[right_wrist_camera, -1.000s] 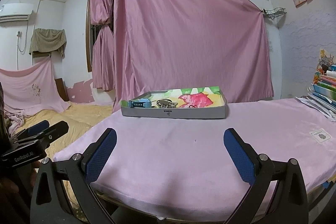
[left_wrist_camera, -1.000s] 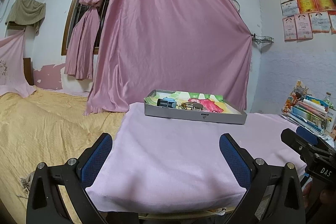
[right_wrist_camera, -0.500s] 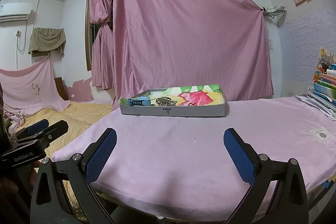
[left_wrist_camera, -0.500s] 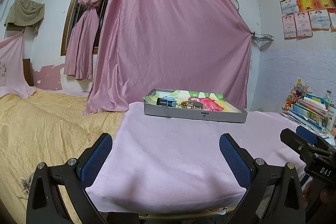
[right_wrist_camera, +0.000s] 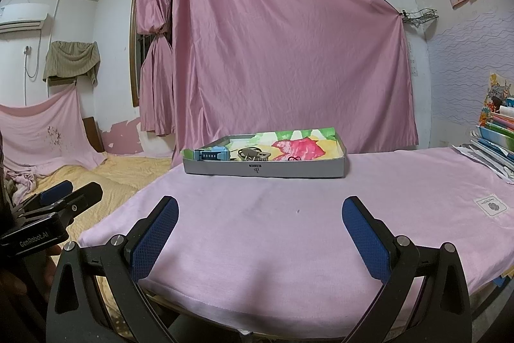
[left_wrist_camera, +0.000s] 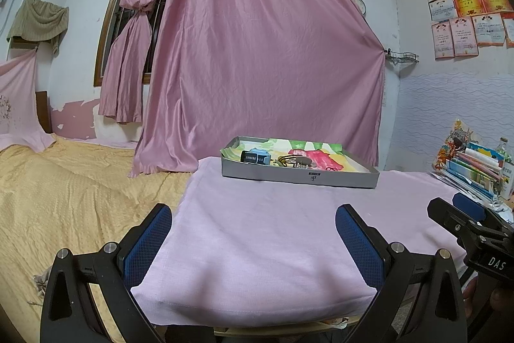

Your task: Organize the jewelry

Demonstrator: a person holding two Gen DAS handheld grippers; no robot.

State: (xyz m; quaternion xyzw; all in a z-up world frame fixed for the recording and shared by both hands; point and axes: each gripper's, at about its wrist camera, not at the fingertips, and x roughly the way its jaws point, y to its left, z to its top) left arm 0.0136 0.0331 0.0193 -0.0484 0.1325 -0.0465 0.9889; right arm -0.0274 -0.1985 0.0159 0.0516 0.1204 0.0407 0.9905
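A shallow grey tray with a colourful floral lining stands at the far side of the pink-clothed table. In it lie a blue watch, a brownish hair clip with bands and a small dark band. My left gripper is open and empty at the table's near edge. My right gripper is open and empty, also at the near edge. Each gripper shows in the other's view: the right one, the left one.
A bed with a yellow cover lies left of the table. A stack of books and papers stands at the table's right. A pink curtain hangs behind the tray. A small white label lies on the cloth at right.
Both views have tilted slightly; the tray sits a little lower in the frames. Both grippers stay open and empty.
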